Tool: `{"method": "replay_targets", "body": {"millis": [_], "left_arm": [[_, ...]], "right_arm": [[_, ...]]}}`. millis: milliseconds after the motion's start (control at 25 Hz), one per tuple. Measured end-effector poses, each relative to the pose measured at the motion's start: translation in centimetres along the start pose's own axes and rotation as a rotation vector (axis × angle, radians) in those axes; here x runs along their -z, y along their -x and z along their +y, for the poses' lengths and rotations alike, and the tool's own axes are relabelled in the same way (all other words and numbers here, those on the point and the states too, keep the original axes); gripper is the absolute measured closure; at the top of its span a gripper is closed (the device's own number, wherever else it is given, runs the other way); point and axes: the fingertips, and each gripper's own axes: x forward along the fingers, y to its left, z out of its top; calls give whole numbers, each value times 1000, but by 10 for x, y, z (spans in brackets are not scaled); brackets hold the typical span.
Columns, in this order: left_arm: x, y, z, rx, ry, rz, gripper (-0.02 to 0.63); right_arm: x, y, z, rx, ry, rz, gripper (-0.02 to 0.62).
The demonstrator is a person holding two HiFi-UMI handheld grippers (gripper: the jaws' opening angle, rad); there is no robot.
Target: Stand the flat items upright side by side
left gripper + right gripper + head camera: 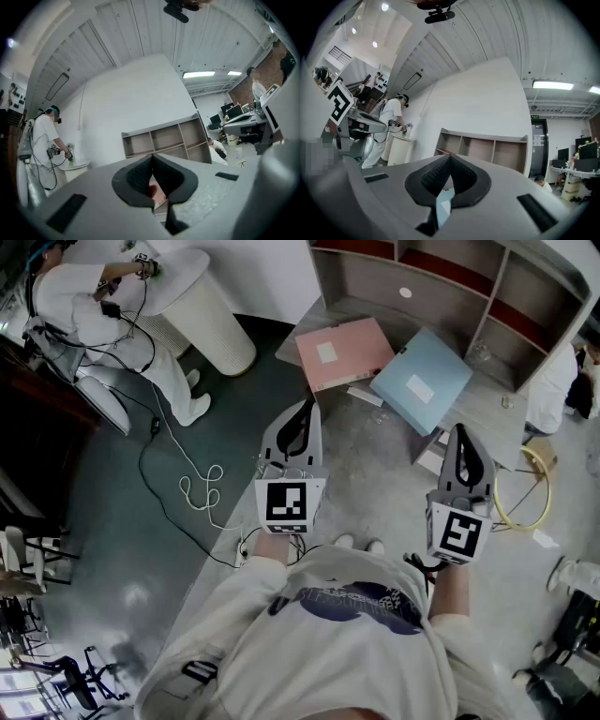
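Two flat folders lie on the grey floor before a shelf unit [441,277]: a pink one [342,352] on the left and a light blue one [422,379] beside it on the right. Each carries a white label. My left gripper [306,409] hangs shut and empty just short of the pink folder's near edge. My right gripper [462,432] is shut and empty too, near the blue folder's right corner. Between the left jaws a sliver of the pink folder [153,191] shows; the blue folder [444,202] shows between the right jaws.
A white round pedestal table [214,315] stands at the left with a person in white [103,306] beside it. A white cable [202,486] coils on the dark floor. A yellow hoop [534,486] lies at the right. Another person sits by the shelf's right end [553,381].
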Motion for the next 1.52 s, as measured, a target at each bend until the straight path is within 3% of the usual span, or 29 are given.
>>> {"method": "replay_targets", "body": {"millis": [400, 640, 760, 880, 1000, 1080, 1240, 1520], "left_arm": [[11, -6, -4, 17, 22, 18, 600], [29, -7, -8, 26, 52, 60, 600], [35, -10, -9, 45, 69, 88, 598], [33, -18, -7, 84, 154, 97, 598], [32, -23, -3, 119, 259, 103, 589], [32, -28, -5, 156, 302, 117, 511], [41, -36, -14, 188, 329, 155, 446], [63, -40, -34, 230, 337, 247, 434]], "right_arm": [[8, -5, 2, 1, 19, 20, 595], [25, -5, 0, -12, -45, 73, 595], [34, -6, -12, -20, -171, 90, 595], [49, -7, -28, -52, -350, 126, 595], [62, -3, -44, -115, -555, 142, 498], [69, 0, -58, -142, -661, 143, 434], [90, 3, -81, -167, -774, 160, 379], [110, -3, -96, -209, -902, 173, 359]]}}
